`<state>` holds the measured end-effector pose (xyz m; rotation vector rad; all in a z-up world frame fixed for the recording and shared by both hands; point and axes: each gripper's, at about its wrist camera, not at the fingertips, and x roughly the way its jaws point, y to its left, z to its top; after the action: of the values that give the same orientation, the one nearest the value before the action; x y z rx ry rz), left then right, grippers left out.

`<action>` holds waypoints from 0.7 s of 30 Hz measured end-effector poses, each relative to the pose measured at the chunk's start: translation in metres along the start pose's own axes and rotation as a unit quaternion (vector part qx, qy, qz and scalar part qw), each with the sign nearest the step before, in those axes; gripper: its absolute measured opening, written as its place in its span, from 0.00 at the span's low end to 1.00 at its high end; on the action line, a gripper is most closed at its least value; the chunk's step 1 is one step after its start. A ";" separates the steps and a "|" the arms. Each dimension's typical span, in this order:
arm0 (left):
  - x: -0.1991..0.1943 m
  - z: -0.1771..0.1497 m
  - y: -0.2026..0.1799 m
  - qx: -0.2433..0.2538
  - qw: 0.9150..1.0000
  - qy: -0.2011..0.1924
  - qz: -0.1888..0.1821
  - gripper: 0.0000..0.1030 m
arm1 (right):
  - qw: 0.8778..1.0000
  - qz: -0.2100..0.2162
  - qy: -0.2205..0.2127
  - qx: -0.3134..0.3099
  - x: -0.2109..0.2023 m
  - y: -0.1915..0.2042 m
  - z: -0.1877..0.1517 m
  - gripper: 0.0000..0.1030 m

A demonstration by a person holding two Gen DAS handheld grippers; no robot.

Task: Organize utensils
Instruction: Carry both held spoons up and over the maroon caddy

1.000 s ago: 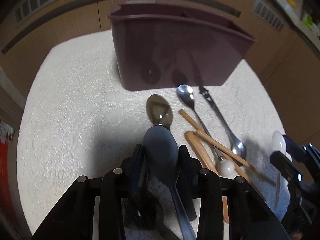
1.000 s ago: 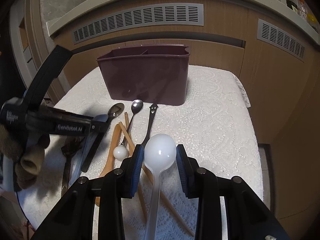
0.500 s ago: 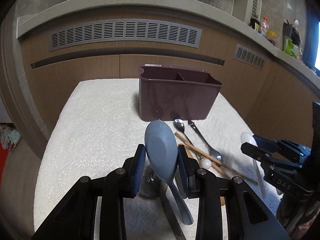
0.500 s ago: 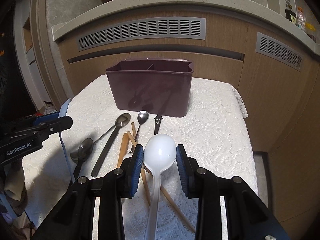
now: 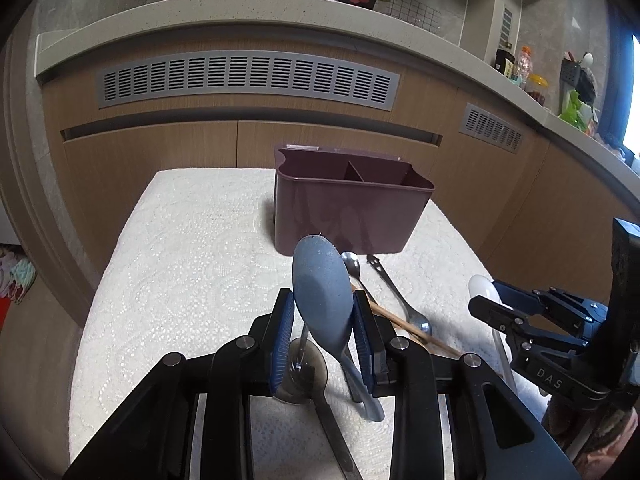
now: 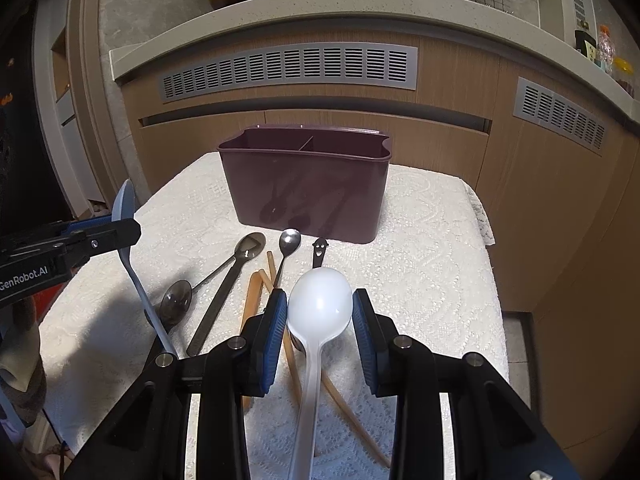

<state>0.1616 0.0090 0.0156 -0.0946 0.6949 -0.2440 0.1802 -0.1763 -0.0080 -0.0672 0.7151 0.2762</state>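
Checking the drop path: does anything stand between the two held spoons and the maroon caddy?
Nothing visible does. The blue spoon and white spoon are held above the loose utensils, and the caddy compartments look open.

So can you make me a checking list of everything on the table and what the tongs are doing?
Surface: white lace-patterned tablecloth over a small table.
Job's things: maroon plastic utensil caddy with a divider, nothing seen inside; blue-grey plastic spoon; white translucent plastic spoon.
Clutter: dark metal spoons, small steel spoon, smiley-handled utensil, wooden chopsticks lying loose.
Grippers: left tongs shut on the blue-grey spoon, lifted, having just been closing; right tongs shut on the white spoon.
Cables: nothing seen.
Surroundings: wooden cabinets with grey vents, stone counter.
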 end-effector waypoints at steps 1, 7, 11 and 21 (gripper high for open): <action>-0.001 0.000 -0.001 0.000 1.000 -0.001 -0.002 0.29 | 1.000 0.001 0.001 0.000 0.000 0.000 0.000 0.30; -0.011 0.005 -0.003 0.002 1.000 -0.013 -0.002 0.29 | 1.000 0.001 -0.003 0.000 -0.002 0.001 0.002 0.30; -0.030 0.026 -0.009 0.018 0.998 -0.051 0.006 0.29 | 1.000 0.001 -0.030 0.001 -0.015 0.001 0.015 0.30; -0.061 0.140 -0.033 0.087 0.975 -0.202 0.033 0.29 | 0.975 -0.008 -0.219 -0.027 -0.069 -0.010 0.152 0.30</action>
<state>0.2001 -0.0066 0.1659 0.0458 0.2688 -0.2123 0.2302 -0.1781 0.1512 -0.0608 0.2690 0.2824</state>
